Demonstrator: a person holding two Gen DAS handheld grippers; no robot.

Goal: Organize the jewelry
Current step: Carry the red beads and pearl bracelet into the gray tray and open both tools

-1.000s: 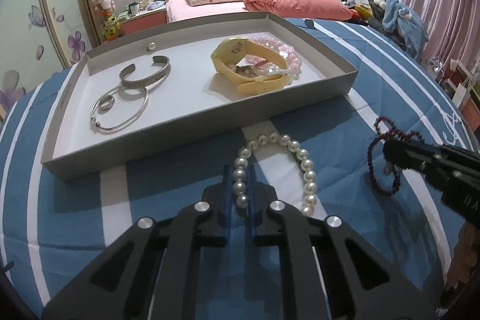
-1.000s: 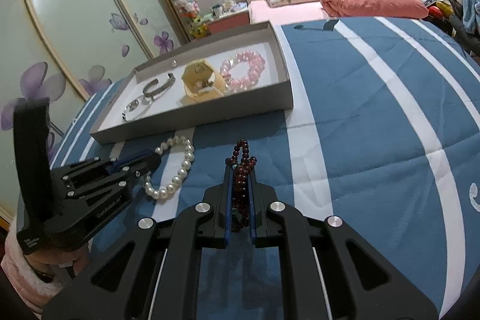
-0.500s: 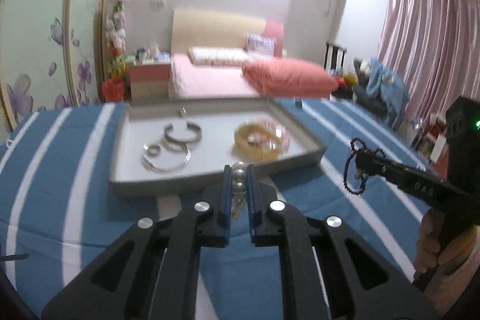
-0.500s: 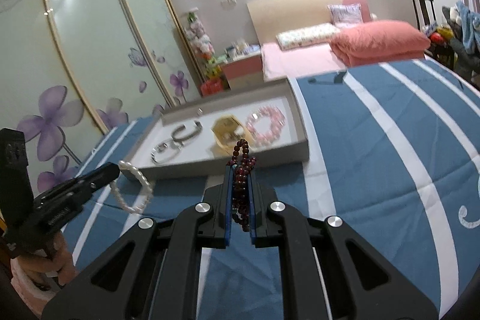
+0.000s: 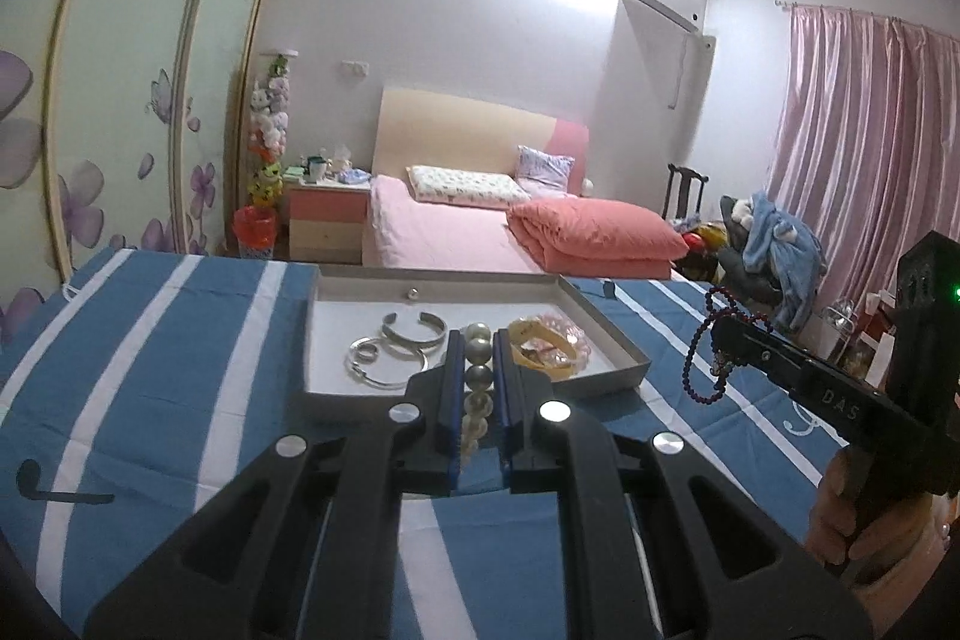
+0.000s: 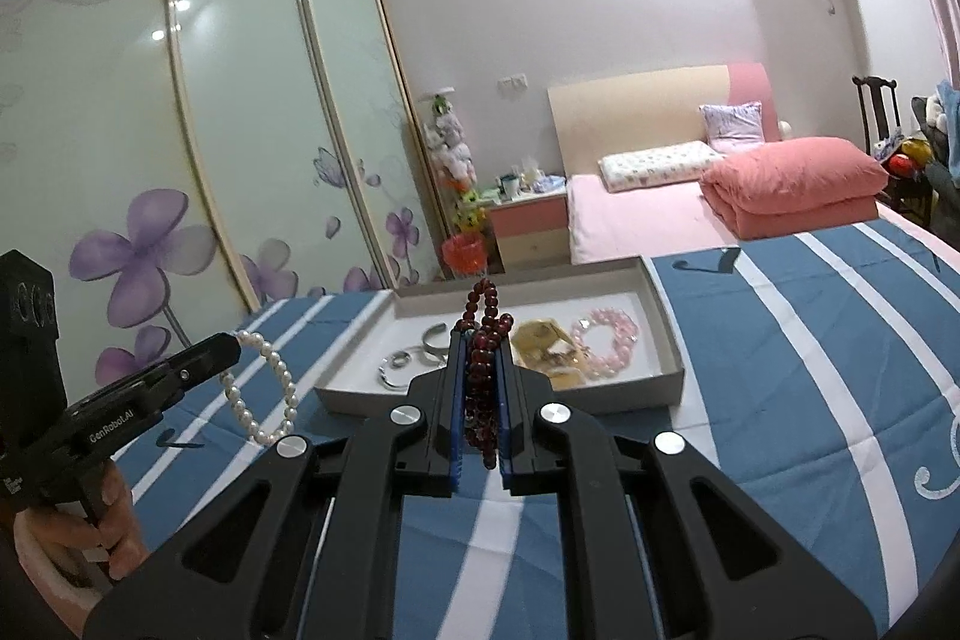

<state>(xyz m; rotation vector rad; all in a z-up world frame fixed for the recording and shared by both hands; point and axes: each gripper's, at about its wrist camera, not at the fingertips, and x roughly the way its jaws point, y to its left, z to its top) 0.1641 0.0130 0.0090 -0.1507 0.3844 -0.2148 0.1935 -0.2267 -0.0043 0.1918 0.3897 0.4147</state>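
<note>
My left gripper (image 5: 478,340) is shut on a white pearl bracelet (image 5: 478,376); in the right wrist view that bracelet (image 6: 264,394) hangs from the left gripper (image 6: 231,343) above the striped cover. My right gripper (image 6: 480,340) is shut on a dark red bead bracelet (image 6: 483,376), which in the left wrist view dangles as a loop (image 5: 705,352) from the right gripper (image 5: 720,325). Ahead lies a shallow grey tray (image 5: 624,340) (image 6: 666,340) holding silver bangles (image 5: 390,346), a yellow watch (image 6: 543,343) and a pink bead bracelet (image 6: 606,340).
Both grippers hover over a blue and white striped cover (image 6: 810,370). Behind stand a pink bed (image 5: 456,226) with a folded coral quilt (image 5: 594,235), a bedside cabinet (image 5: 327,220), a flowered wardrobe (image 6: 180,160) and pink curtains (image 5: 870,130). A person's hand (image 6: 102,526) holds the left gripper's handle.
Both grippers have risen from the cover with their bracelets and tilted up toward level. The pearl bracelet, which lay on the cover, now hangs in the air, as does the red one.
</note>
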